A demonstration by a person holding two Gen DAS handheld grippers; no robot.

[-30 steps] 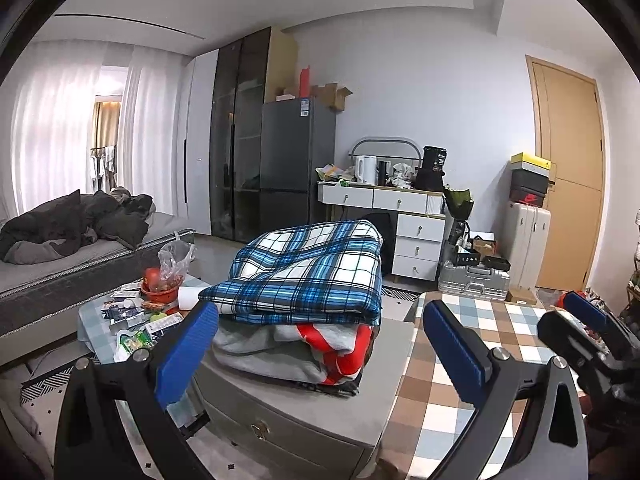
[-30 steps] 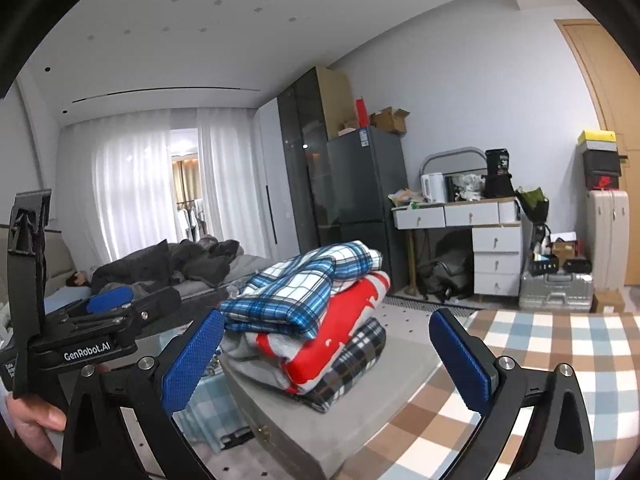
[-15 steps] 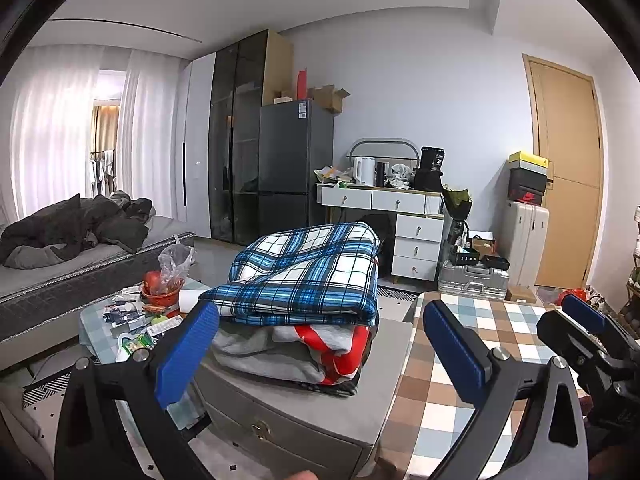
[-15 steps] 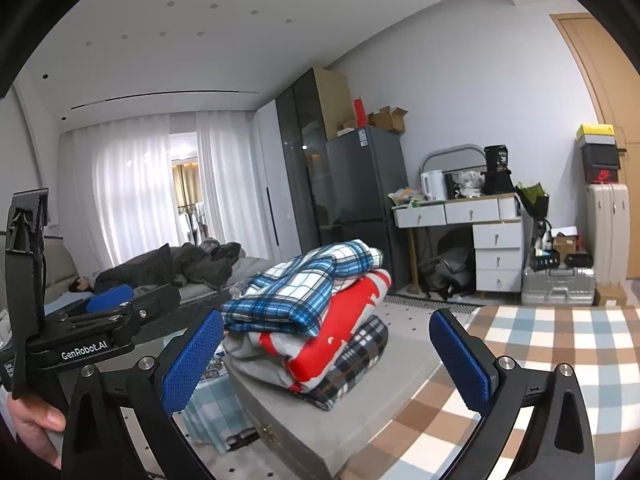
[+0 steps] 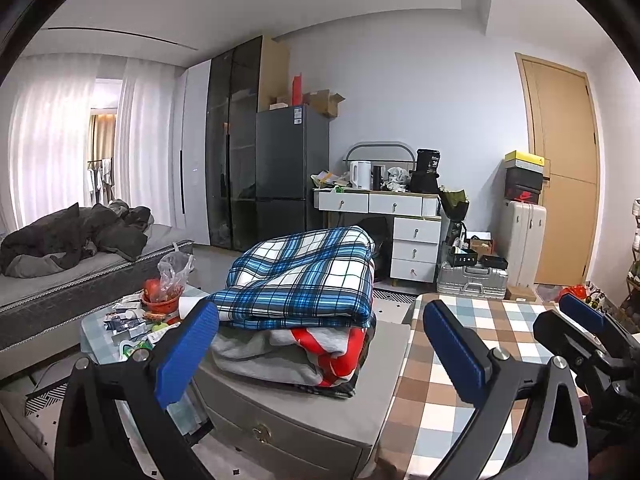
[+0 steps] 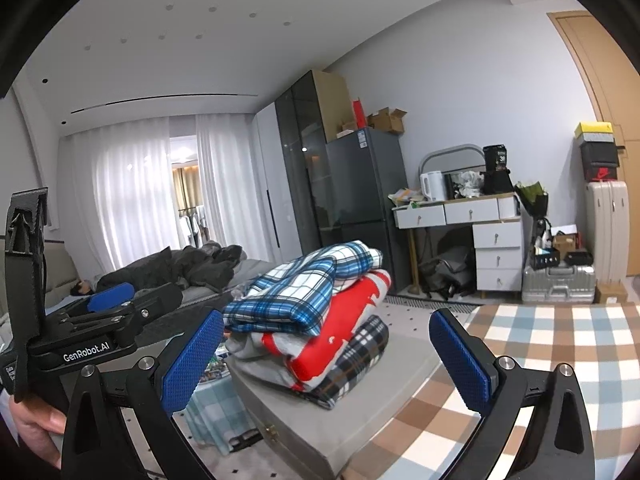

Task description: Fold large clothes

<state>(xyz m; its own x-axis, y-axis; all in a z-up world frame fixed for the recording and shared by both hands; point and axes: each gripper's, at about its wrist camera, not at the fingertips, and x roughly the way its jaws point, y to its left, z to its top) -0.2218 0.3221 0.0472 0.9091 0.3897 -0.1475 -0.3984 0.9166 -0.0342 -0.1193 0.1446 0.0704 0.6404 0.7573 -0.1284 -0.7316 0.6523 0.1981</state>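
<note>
Looking across the room, we see the worktop (image 5: 500,332) with its brown, blue and white check cloth filling the lower right of both views, and a grey storage chest (image 5: 304,428) standing just beside its left edge. On the chest's lid sits the stack of folded clothes (image 6: 316,332): a blue plaid piece (image 5: 304,276) on top, a red and grey one (image 5: 320,348) under it, a dark check piece (image 6: 360,352) at the bottom. The pile's long axis runs from the near rim of the chest away towards the white desk, with its folded edges facing us.

We hold the left gripper (image 5: 320,356) and the right gripper (image 6: 328,360) in the air short of the stack, each with its blue pads spread wide and nothing between them.

Against the frames a second ago, both views sit slightly higher; the stack has not moved and both grippers stay spread.
</note>
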